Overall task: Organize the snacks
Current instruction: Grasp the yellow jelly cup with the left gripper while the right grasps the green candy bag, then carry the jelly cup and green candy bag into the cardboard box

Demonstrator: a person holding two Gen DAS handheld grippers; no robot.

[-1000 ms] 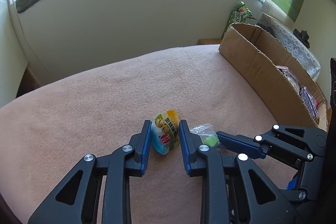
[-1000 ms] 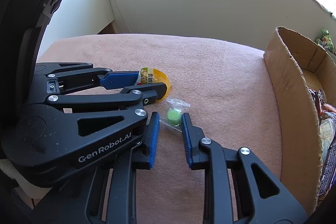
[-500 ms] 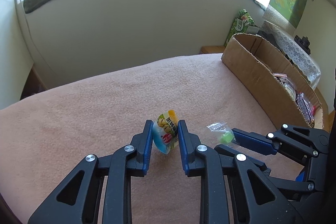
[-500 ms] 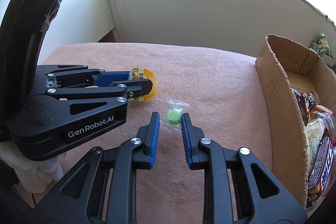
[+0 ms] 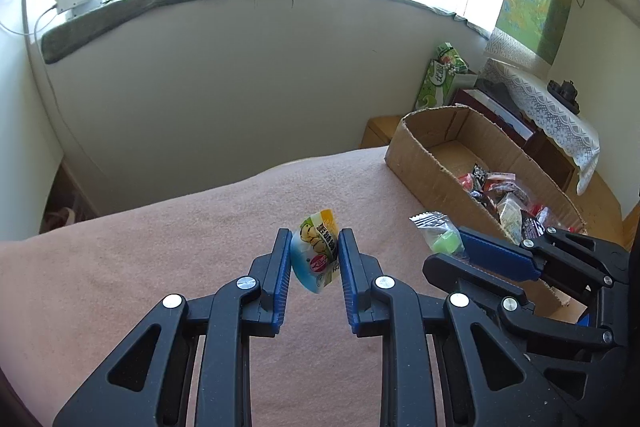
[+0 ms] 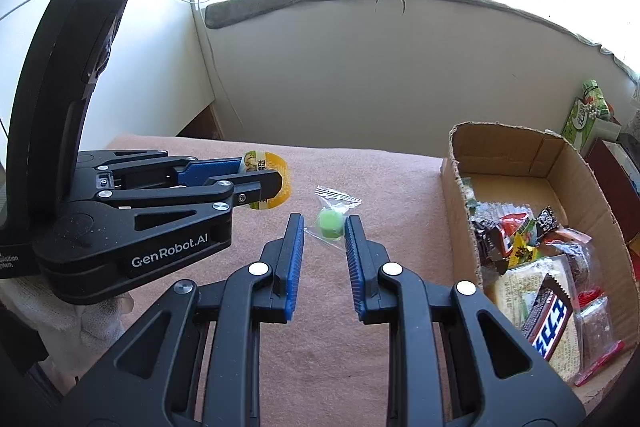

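Pink blanket-covered table (image 5: 160,247) is carrying a cardboard box (image 5: 424,163). Left tool (image 5: 314,255) is pinching a light, crinkly yellow-and-blue snack packet (image 5: 316,251); right tool (image 6: 324,227) is gripping a slippery clear-wrapped green candy (image 6: 330,221) at its firm middle.

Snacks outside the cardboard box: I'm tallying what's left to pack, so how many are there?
2. The yellow jelly cup is between the left gripper fingers; the green candy packet is between the right gripper fingers. Others may be hidden.
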